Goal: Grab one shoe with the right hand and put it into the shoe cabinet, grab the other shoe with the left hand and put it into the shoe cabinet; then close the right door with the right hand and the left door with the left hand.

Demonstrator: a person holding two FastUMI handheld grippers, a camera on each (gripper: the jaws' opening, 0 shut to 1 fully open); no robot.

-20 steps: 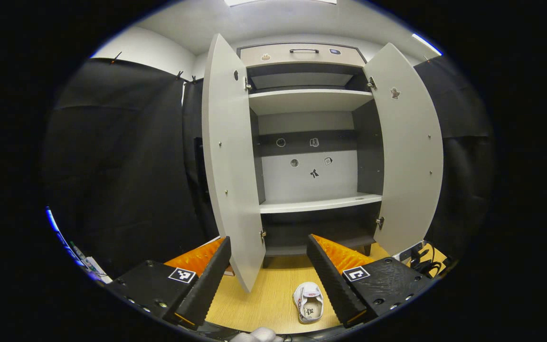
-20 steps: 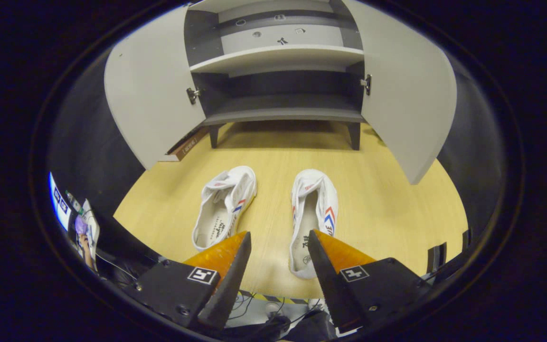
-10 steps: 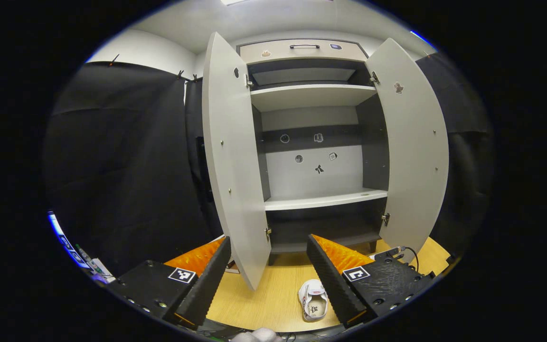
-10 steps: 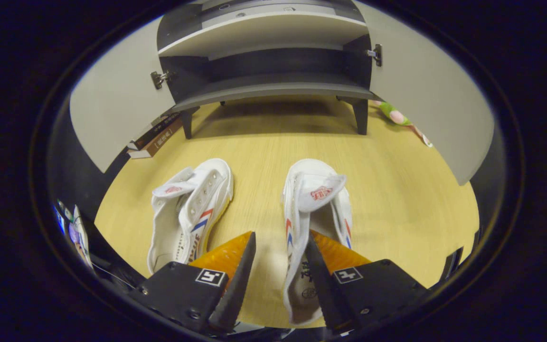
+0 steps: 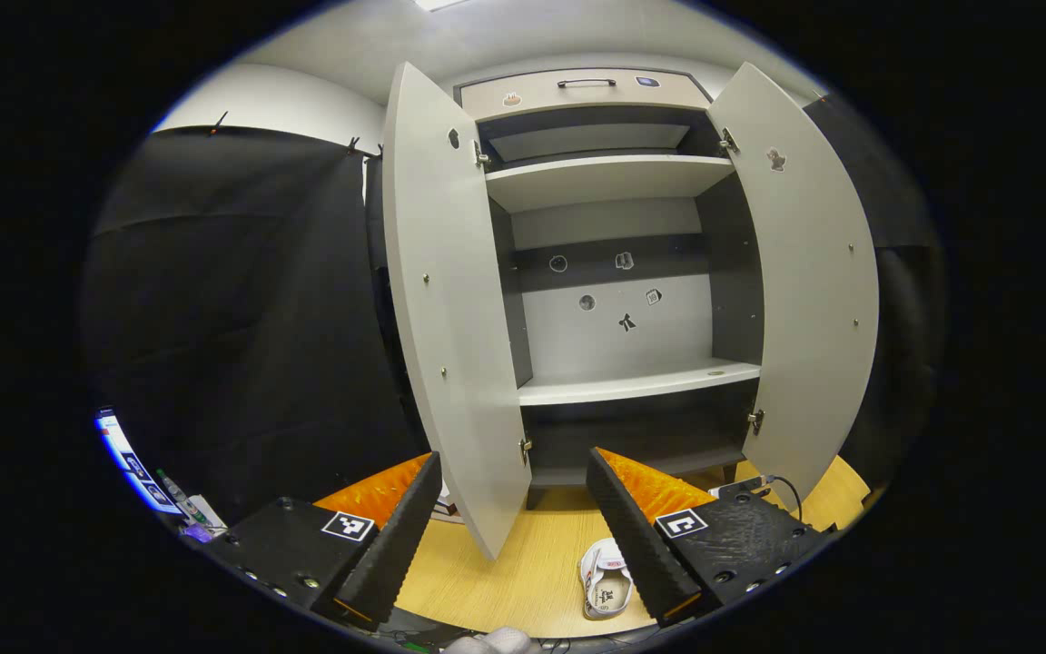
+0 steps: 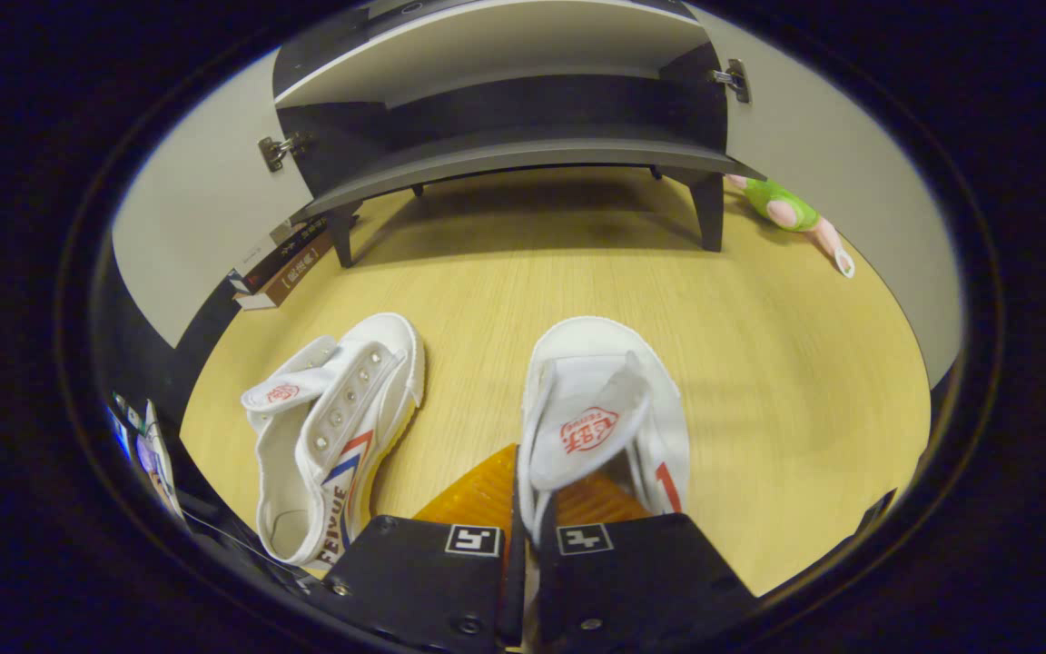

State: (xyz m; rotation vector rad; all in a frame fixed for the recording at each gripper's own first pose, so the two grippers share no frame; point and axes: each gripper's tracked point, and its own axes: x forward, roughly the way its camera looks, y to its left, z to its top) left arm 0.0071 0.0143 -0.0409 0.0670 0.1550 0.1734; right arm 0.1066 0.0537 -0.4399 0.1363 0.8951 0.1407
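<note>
Since a second ago our right gripper [image 6: 523,509] has closed on the right shoe's [image 6: 600,409] soft, light canvas side wall; the left shoe [image 6: 332,427] lies beside it. Our left gripper [image 5: 514,536] hangs open, empty, before the cabinet [image 6: 523,154] beyond.

Two shoes lie side by side on the floor [image 6: 759,381] in front of the shoe cabinet [image 6: 523,154]. The left shoe [image 6: 332,427] lies left of the right shoe [image 6: 600,409]. Books [image 6: 291,268] lie by the cabinet's left leg, a toy [image 6: 791,213] by its right.
</note>
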